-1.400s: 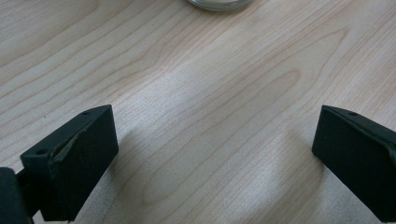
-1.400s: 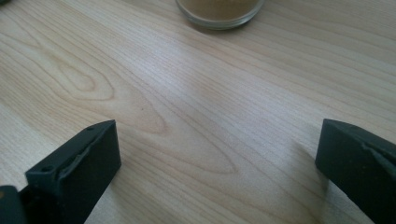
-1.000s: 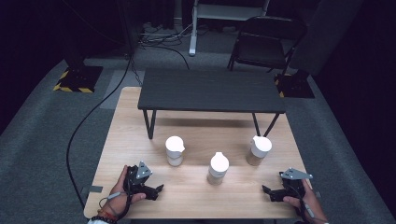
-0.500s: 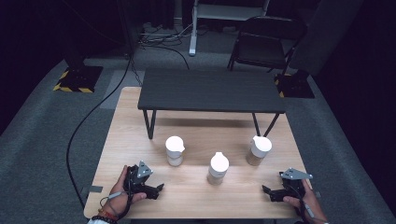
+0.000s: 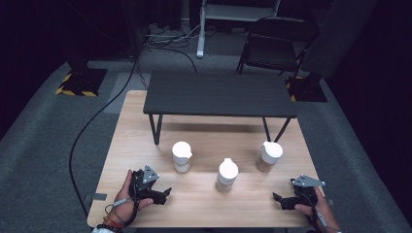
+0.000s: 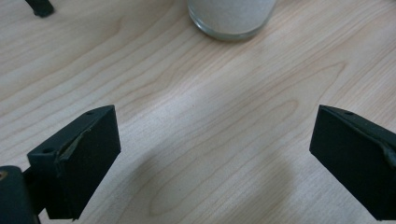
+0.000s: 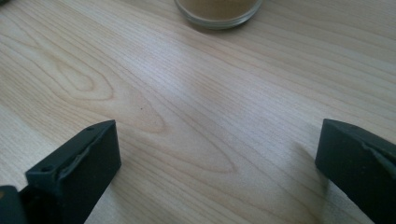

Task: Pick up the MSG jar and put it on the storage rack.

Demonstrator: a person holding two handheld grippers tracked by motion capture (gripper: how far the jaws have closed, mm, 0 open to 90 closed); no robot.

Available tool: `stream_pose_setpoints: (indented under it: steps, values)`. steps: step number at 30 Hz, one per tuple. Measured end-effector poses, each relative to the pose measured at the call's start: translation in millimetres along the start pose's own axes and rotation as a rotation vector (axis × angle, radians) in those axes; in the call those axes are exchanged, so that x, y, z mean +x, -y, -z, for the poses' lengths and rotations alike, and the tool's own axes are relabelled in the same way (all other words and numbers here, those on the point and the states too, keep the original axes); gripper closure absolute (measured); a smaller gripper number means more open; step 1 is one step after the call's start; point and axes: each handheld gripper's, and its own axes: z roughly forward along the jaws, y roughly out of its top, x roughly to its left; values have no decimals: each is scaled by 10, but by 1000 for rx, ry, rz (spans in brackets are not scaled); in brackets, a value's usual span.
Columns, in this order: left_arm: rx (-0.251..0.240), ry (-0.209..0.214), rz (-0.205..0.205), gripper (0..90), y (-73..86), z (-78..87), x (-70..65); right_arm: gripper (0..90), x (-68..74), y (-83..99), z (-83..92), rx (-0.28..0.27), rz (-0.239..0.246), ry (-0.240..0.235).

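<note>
High view: pale wooden table (image 5: 204,204) seen from above, with a small dark bench (image 5: 218,94) standing on its far half. Three white-capped jars in a loose row in front of the bench: left jar (image 5: 181,157) with pale contents, middle jar (image 5: 227,175) a little nearer the front edge, right jar (image 5: 268,156) with brownish contents. Well apart from one another, all upright. Left gripper (image 5: 163,193) low on the table near the front left corner, held in a hand (image 5: 124,201), pointing toward the middle jar. Right gripper (image 5: 278,200) near the front right corner, held in the other hand (image 5: 318,208), pointing inward as well. Neither touching any jar. Black cable (image 5: 94,121) trailing over the grey floor to the left; folding chair (image 5: 279,41) beyond the table.

Left gripper view: two black jaws spread wide, nothing between them but bare wood grain (image 6: 210,130). Base of a glass jar (image 6: 231,21) with whitish contents at the top edge, well ahead of the jaws and clear of them. Small dark foot (image 6: 41,7) at the top left corner.

Right gripper view: jaws likewise spread wide apart, bare table (image 7: 196,121) between them. Rounded glass base of a jar (image 7: 218,11) with tan-brown contents at the top edge, ahead of the jaws, untouched.
</note>
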Motion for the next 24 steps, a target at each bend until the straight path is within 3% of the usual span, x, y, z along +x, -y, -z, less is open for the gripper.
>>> stream_pose_setpoints:
  steps: [11,24]
  values:
    - [-65,-27,14,16,-10,112,-41,0,0,0,0,0,0,0]
    - [-92,-40,-28,15,-110,170,-111,0,0,0,0,0,0,0]
